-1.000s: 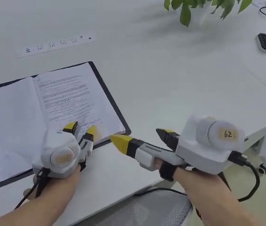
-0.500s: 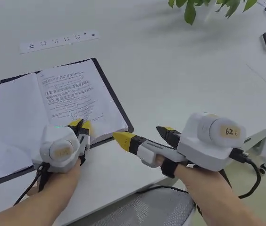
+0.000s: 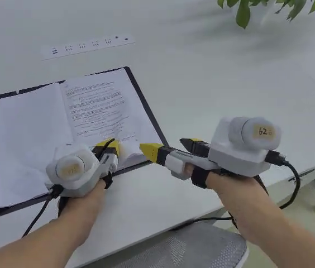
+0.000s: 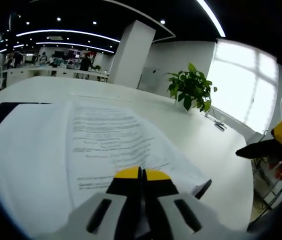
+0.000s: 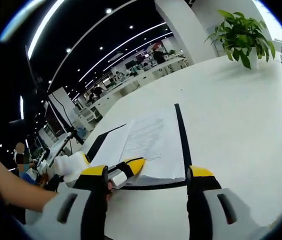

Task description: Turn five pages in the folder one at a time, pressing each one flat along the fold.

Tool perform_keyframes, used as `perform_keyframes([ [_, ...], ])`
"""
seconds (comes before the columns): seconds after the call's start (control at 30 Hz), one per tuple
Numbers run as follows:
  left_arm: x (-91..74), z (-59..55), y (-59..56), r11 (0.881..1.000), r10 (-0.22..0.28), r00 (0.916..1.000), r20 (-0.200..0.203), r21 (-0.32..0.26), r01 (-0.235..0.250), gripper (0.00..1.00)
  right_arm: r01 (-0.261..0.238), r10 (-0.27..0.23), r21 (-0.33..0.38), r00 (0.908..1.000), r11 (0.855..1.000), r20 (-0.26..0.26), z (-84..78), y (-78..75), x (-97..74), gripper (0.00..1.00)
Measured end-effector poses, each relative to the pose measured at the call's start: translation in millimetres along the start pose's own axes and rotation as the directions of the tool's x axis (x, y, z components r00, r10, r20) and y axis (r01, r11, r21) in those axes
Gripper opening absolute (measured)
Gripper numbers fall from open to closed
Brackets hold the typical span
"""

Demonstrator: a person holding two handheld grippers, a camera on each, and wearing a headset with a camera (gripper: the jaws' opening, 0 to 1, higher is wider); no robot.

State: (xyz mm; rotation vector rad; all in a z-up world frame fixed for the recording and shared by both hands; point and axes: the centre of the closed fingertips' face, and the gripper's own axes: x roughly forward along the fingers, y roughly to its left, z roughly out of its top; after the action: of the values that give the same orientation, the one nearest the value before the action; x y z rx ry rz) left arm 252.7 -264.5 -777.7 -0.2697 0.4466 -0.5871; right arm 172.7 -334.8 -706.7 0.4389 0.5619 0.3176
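Observation:
The black folder (image 3: 144, 106) lies open on the white table, a printed page (image 3: 99, 109) on its right and a blank page (image 3: 26, 139) on its left. My left gripper (image 3: 108, 148) is shut, its yellow tips together on the printed page's near edge; in the left gripper view the tips (image 4: 141, 173) touch the page (image 4: 106, 135), which lies flat. My right gripper (image 3: 170, 148) is open, low over the table just right of the folder's near right corner. The right gripper view has its jaws wide apart (image 5: 148, 171) facing the folder (image 5: 151, 140) and the left gripper (image 5: 131, 165).
A white power strip (image 3: 87, 44) lies beyond the folder. A potted plant (image 3: 269, 8) stands at the far right. The table's front edge runs under my hands, with a grey chair (image 3: 185, 245) below. The right gripper (image 4: 271, 142) enters the left gripper view from the right.
The left gripper's jaws have gone from open to shut and sit at the printed page's near edge. The right gripper stays open beside the folder. The head camera has shifted.

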Motion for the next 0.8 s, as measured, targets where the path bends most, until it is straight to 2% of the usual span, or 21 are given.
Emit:
perform_keyframes([
  [0.13,0.8,0.2,0.8,1.0,-0.005,1.0,-0.004,-0.015,0.005,0.0,-0.037,0.038,0.021,0.9984,0.999,-0.042,-7.5,15.6,11.9,0.6],
  [0.2,1.6,0.2,1.9,1.0,-0.007,1.0,-0.007,-0.028,0.007,0.0,-0.066,0.07,0.065,0.9963,0.996,-0.049,-10.3,27.5,18.2,0.56],
  [0.23,1.4,-0.2,1.4,1.0,-0.008,0.9999,-0.008,-0.027,0.008,0.0,-0.084,0.09,0.124,0.995,0.989,-0.044,-11.4,34.8,21.9,0.53],
  [0.3,1.1,-0.8,0.9,1.0,-0.008,0.9999,-0.007,-0.02,0.007,0.0,-0.104,0.114,0.193,0.9927,0.976,-0.039,-14.7,43.4,28.2,0.48],
  [0.43,1.1,-0.8,0.8,1.0,-0.006,1.0,-0.004,-0.015,0.006,0.0,-0.097,0.113,0.208,0.9914,0.973,-0.066,-26.1,47.9,37.7,0.46],
  [0.57,1.3,-1.2,1.0,1.0,-0.005,1.0,-0.003,-0.011,0.005,0.0,-0.084,0.107,0.248,0.9909,0.965,-0.081,-35.0,46.6,44.1,0.44],
  [0.8,1.2,-1.4,0.7,1.0,-0.005,1.0,-0.002,-0.006,0.005,0.0,-0.075,0.097,0.304,0.9935,0.95,-0.06,-34.7,43.8,49.2,0.43],
])
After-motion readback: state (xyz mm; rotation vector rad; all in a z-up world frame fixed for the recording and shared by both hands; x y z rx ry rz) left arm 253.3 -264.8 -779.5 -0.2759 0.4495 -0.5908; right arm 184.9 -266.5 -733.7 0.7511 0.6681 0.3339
